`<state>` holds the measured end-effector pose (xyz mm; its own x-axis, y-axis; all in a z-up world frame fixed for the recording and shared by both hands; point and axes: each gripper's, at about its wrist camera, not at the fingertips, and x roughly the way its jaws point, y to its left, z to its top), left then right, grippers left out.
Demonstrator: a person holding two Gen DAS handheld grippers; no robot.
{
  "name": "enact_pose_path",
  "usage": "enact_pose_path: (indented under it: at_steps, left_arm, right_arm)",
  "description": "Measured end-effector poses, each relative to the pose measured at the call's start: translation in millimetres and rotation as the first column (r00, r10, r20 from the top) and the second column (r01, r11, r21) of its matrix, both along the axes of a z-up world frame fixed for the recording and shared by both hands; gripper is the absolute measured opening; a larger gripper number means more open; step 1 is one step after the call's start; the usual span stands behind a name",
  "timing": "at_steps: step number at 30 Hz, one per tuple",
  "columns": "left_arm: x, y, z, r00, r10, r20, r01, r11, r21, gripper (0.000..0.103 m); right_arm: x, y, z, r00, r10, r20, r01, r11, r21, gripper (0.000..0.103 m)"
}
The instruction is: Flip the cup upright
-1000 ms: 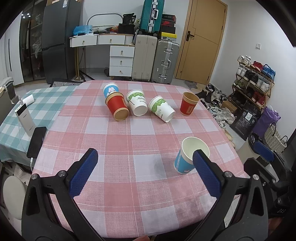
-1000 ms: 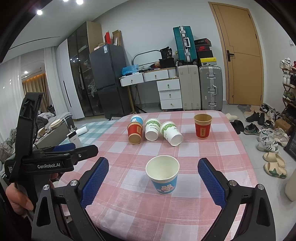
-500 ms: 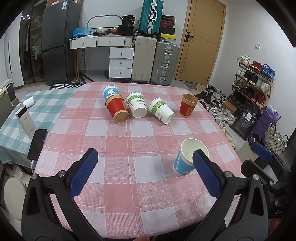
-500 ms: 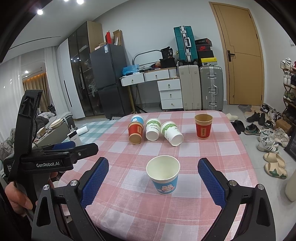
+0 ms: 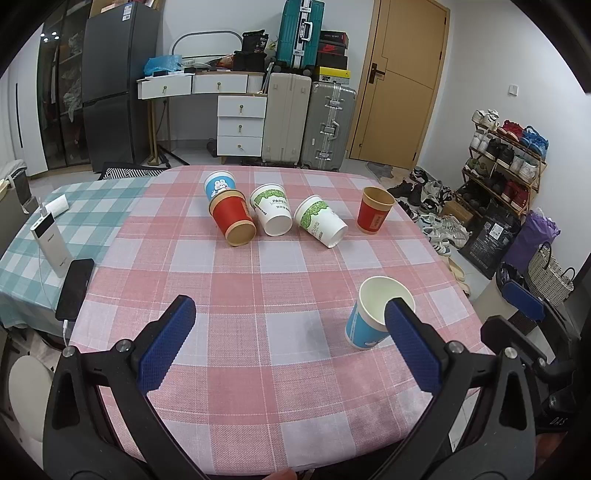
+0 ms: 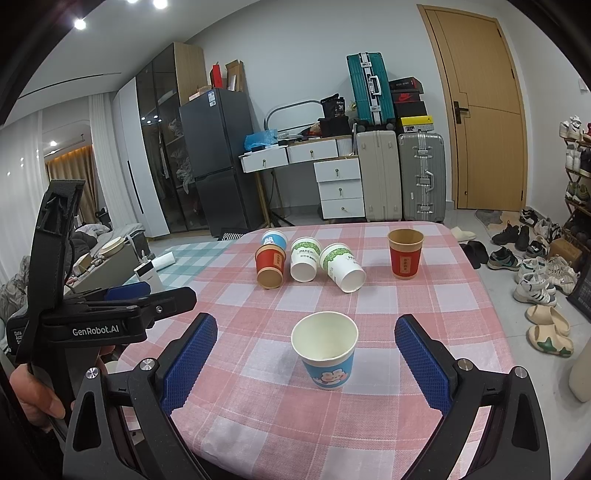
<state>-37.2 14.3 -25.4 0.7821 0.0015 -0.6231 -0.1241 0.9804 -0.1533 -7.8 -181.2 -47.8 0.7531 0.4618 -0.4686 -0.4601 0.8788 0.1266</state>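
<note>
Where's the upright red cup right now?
Far right of the table in both views: the upright red cup stands alone, right of the tipped green-print cup.

Past my bench, a white wall [image 6: 295, 66] backs a black fridge [image 6: 218, 158], a white drawer desk [image 6: 332, 173] and three suitcases: beige [image 6: 378, 173], silver [image 6: 421, 173], with a teal one [image 6: 369, 88] on top. A wooden door [image 6: 484, 110] stands shut to my right, beside a shoe rack [image 5: 506, 158]. Ceiling spotlights [image 6: 79, 24] glow overhead. The floor [image 6: 491, 218] is pale tile.
</note>
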Motion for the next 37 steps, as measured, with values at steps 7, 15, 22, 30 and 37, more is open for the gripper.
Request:
enact_pose_path:
  at_steps: [7, 15, 22, 30, 37]
  left_arm:
    - [-0.5, 0.5, 2.0, 1.000, 0.004, -0.001, -0.004, 1.000, 0.002, 0.102]
    - [-2.5, -0.6, 3.3, 1.000, 0.004, -0.006, -0.004, 1.000, 0.006, 0.102]
    - [-7.5, 0.1, 4.0, 1.000, -0.003, 0.003, 0.003, 1.000, -0.001, 0.102]
    - [-9.7, -3.9, 7.7, 1.000, 0.002, 0.010, -0.002, 1.000, 0.025, 0.102]
    - [-9.8, -3.4, 6.2, 1.000, 0.000, 0.016, 0.000, 1.000, 0.019, 0.102]
  right_arm:
    - [-0.1, 0.0, -0.1, 1.000, -0.001, 0.000, 0.001, 1.000, -0.001, 0.099]
    - [-0.5, 0.4, 1.4, 1.000, -0.001, 0.000, 0.001, 1.000, 0.001, 0.099]
    - [-0.2, 0.5, 2.3, 1.000, -0.001, -0.001, 0.001, 1.000, 0.003, 0.099]
    - [1.3, 0.5, 1.5, 1.000, -0.006, -0.006, 0.007, 1.000, 0.003, 0.099]
    - [5.2, -7.2, -5.2, 1.000, -0.024, -0.009, 0.024, 1.000, 0.001, 0.099]
